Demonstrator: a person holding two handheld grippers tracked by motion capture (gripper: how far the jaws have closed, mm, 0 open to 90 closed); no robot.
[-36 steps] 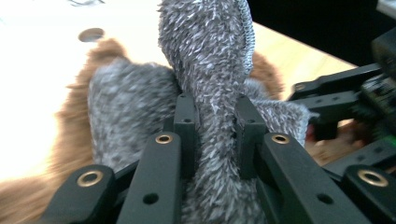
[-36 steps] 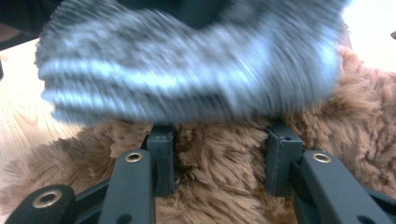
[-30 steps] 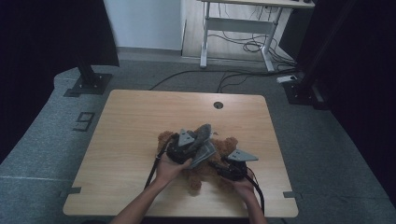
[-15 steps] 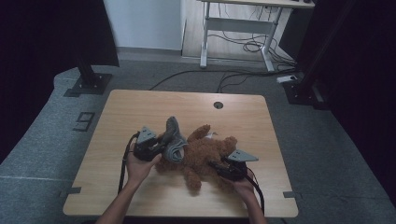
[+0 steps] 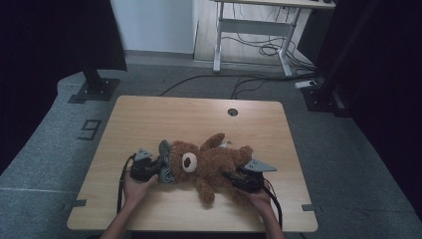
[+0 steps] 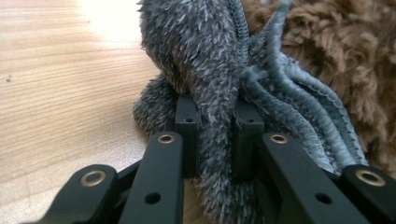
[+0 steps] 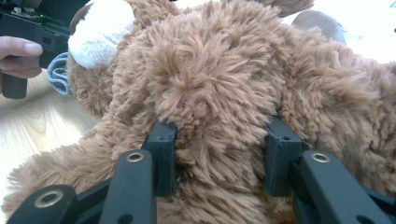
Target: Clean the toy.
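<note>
Teddy bear | left tongs dragged grey garment leftward, lower

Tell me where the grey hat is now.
In the high view, the grey hat lies left of the teddy bear head, pinched by the left tongs.

A lab-like recording room: dark curtains, grey carpet, trailing floor cables and a bare wooden table.
</note>
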